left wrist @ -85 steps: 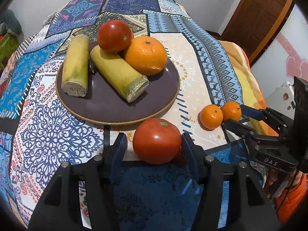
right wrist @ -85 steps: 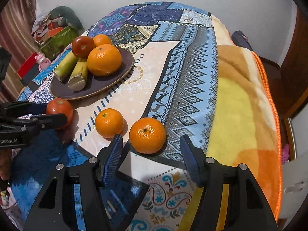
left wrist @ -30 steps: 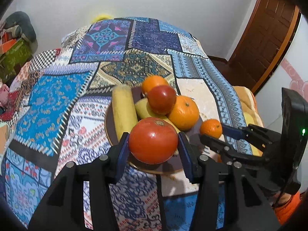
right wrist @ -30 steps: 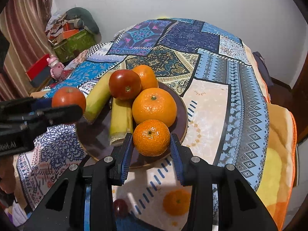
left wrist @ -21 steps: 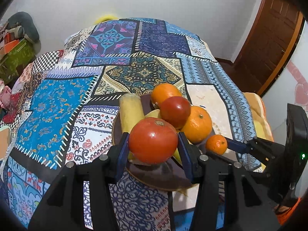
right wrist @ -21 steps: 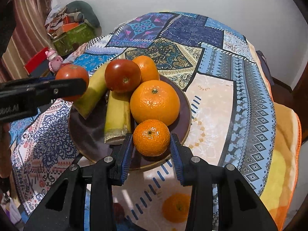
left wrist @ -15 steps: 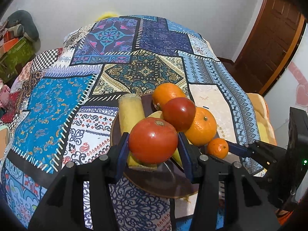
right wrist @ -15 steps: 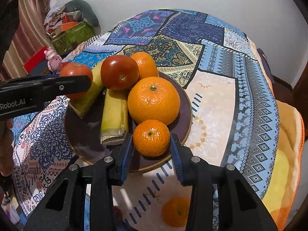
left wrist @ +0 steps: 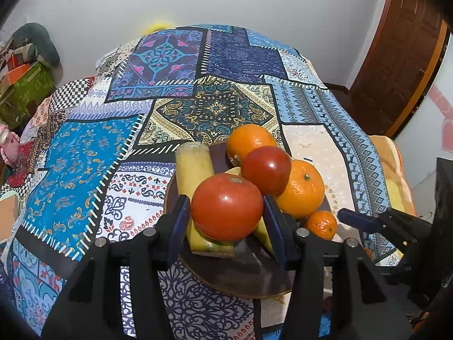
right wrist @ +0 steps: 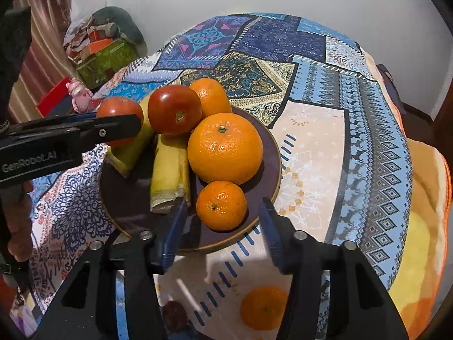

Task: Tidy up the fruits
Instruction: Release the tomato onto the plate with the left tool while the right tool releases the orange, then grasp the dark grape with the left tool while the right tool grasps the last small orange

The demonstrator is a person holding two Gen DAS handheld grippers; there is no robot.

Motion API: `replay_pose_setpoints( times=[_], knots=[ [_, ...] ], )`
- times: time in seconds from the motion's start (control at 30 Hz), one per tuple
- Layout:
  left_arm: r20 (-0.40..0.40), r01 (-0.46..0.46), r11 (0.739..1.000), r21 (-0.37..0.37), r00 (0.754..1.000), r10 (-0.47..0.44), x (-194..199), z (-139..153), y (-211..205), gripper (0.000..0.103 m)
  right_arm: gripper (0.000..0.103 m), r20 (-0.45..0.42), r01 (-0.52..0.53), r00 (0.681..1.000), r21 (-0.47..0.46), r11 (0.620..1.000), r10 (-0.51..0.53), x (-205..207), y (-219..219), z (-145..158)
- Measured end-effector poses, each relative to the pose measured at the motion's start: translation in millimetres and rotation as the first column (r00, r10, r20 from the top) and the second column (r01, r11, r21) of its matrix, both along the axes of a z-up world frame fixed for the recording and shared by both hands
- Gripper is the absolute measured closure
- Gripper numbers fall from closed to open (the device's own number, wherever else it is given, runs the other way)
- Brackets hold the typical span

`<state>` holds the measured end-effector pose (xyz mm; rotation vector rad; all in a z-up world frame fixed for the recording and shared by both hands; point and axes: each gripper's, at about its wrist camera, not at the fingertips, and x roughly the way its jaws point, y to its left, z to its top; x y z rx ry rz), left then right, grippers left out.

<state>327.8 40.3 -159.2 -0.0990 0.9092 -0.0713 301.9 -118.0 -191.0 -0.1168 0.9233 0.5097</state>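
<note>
Small tangerine (right wrist: 221, 205) now on the plate (right wrist: 273, 153), right gripper (right wrist: 220, 221) jaws opening off it.

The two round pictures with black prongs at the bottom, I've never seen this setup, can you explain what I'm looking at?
A person holds a two-fingered grabber in each hand; a wide-angle camera on each looks along its fingers. One picture comes from the left gripper, the other from the right gripper. On the patterned cloth sits a dark plate with a tomato, two big oranges and two yellow-green stalk pieces. The left fingers are starting to open with a second tomato between them, over the plate. The right fingers are opening, clear of a small orange resting on the plate. A loose orange lies on the cloth.
</note>
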Motion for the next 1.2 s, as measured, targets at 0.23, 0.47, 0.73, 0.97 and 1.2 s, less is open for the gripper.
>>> replay_pose_setpoints(
  times=[0.23,0.47,0.73,0.97,1.2],
  knots=[
    [0.018,0.003,1.000,0.026,1.000,-0.003,-10.2,9.4,-5.9,0.043,0.049,0.025,0.002,1.000,0.008,1.000,-0.002,-8.2,-8.2,11.7],
    [0.031,0.001,0.999,0.033,1.000,-0.002,-25.3,23.5,-6.5,0.043,0.048,0.066,0.012,0.998,0.013,1.000,-0.013,-23.0,-20.6,29.8],
    [0.035,0.034,0.998,0.054,0.999,-0.036,-57.5,34.2,-11.6,0.040,0.048,0.090,0.040,0.995,0.004,0.999,-0.040,-43.8,-44.1,41.4],
    [-0.020,0.091,0.995,0.030,0.996,-0.090,-86.9,15.8,-28.6,0.038,0.048,0.063,0.070,0.996,-0.010,0.998,-0.069,-61.2,-66.5,30.3],
    [-0.076,0.154,0.988,-0.006,0.985,-0.154,-99.8,-9.1,-55.7,0.038,0.048,-0.006,0.071,0.997,-0.026,0.997,-0.072,-64.3,-77.0,6.2]
  ],
)
